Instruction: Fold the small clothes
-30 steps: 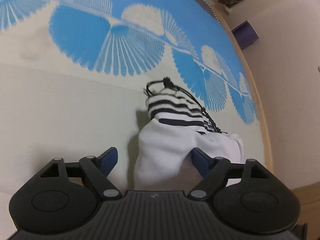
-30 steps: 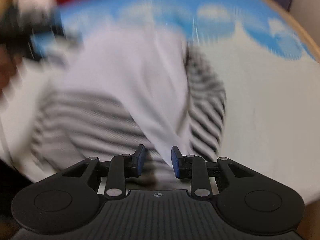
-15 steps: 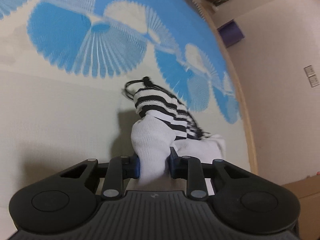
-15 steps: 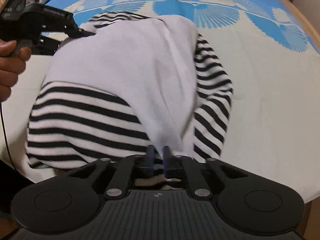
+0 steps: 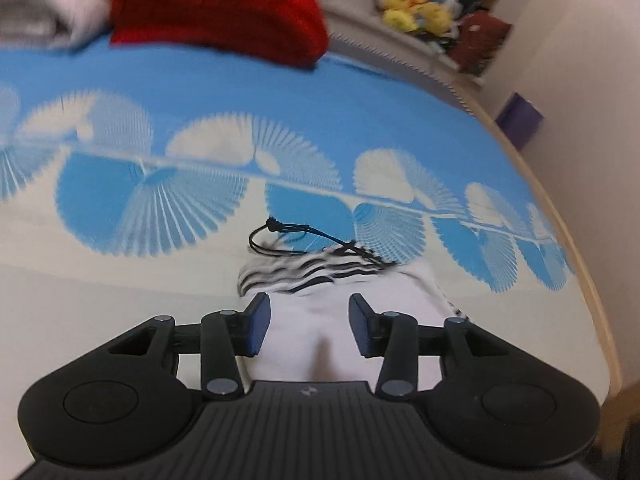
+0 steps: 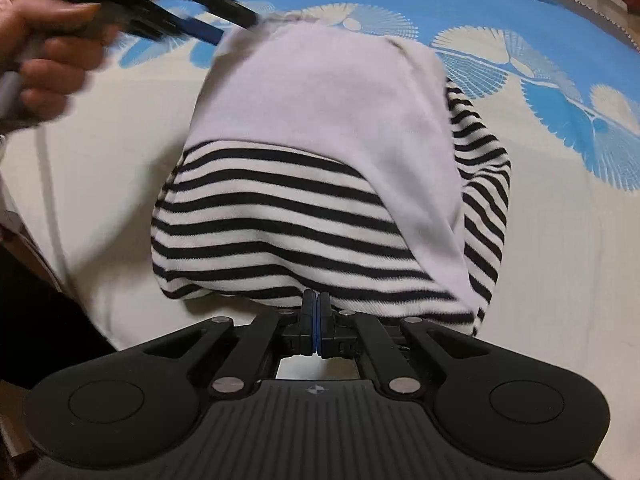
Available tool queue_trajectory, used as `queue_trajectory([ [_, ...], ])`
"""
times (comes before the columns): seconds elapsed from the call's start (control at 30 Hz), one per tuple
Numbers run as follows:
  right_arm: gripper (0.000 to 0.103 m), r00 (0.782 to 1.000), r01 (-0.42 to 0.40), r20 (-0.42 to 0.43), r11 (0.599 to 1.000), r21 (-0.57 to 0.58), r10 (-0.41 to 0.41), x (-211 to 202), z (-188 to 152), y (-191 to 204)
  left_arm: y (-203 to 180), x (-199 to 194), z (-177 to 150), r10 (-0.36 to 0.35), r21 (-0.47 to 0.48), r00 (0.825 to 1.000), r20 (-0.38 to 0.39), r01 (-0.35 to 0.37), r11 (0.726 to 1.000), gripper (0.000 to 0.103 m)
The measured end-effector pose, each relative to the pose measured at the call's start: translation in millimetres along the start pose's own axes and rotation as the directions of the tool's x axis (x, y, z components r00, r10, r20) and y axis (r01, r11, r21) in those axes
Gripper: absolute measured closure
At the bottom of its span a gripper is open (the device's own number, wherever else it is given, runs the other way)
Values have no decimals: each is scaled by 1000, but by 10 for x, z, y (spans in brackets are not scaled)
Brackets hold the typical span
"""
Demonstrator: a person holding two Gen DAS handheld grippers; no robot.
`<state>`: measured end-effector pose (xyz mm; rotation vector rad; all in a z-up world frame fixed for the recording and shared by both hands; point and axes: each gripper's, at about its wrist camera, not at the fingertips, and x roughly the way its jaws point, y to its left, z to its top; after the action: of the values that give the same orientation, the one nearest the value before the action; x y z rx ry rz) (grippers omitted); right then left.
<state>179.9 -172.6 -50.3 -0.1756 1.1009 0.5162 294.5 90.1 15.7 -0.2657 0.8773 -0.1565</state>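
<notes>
A small white garment with black-and-white striped parts (image 6: 320, 128) lies on the blue and cream patterned cloth (image 6: 560, 240). My right gripper (image 6: 316, 320) is shut on its near striped hem. My left gripper (image 5: 308, 320) is open over the garment's white far end (image 5: 312, 332), fingers apart on either side of the fabric; it also shows blurred in the right wrist view (image 6: 200, 28), held by a hand at the garment's far corner. A black drawstring (image 5: 288, 232) trails beyond the striped edge.
A red folded garment (image 5: 216, 8) and a grey-white one (image 5: 44, 4) lie at the far side of the cloth. The table's wooden edge (image 5: 592, 300) runs along the right. Yellow soft toys (image 5: 416, 12) and a purple box (image 5: 520, 120) sit beyond.
My left gripper has opened and let go of the white end of the garment. My right gripper stays shut on the striped hem. The garment lies flatter.
</notes>
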Motion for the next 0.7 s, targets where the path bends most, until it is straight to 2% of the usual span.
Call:
queue_trajectory([
  [0.13,103,997,51,50,994,91,-56,-135,40,-180,-162,-339,-95,23,51,999,-33,-21,998,53],
  [0.2,103,990,54,121,989,135,-71,-303,33,-243,-233,-386,-275,28,98,998,-63,-22,995,49],
  [0.27,99,975,35,207,980,195,-76,-455,30,-350,-236,-312,-543,18,100,994,-111,-7,995,43],
  [0.3,84,971,26,227,973,228,-79,-488,42,-424,-215,-190,-671,14,87,985,-170,1,996,43],
  [0.33,74,968,25,234,963,269,-91,-499,35,-494,-190,-28,-762,33,55,962,-273,-19,998,43],
  [0.37,55,968,30,230,954,299,-103,-483,31,-562,-161,87,-815,33,7,944,-329,-32,999,43],
  [0.4,52,970,42,215,946,323,-116,-435,31,-610,-133,143,-842,14,-33,938,-345,-27,999,43],
  [0.43,52,975,53,187,942,331,-121,-358,40,-646,-117,200,-859,0,-61,933,-360,-23,998,41],
  [0.5,52,985,81,119,942,325,-125,-199,47,-682,-72,289,-911,-9,-98,923,-386,-31,995,25],
  [0.57,53,989,118,49,945,305,-139,-80,28,-652,6,395,-962,-2,-136,908,-419,-60,989,16],
  [0.63,67,993,113,10,952,285,-120,10,-13,-664,97,479,-1017,-25,-196,893,-450,-72,978,16],
  [0.67,90,994,103,5,955,278,-109,35,-21,-639,117,513,-1041,-39,-215,890,-455,-68,974,16],
  [0.7,99,994,106,-2,958,265,-110,47,-35,-626,121,540,-1059,-50,-222,888,-457,-60,973,17],
])
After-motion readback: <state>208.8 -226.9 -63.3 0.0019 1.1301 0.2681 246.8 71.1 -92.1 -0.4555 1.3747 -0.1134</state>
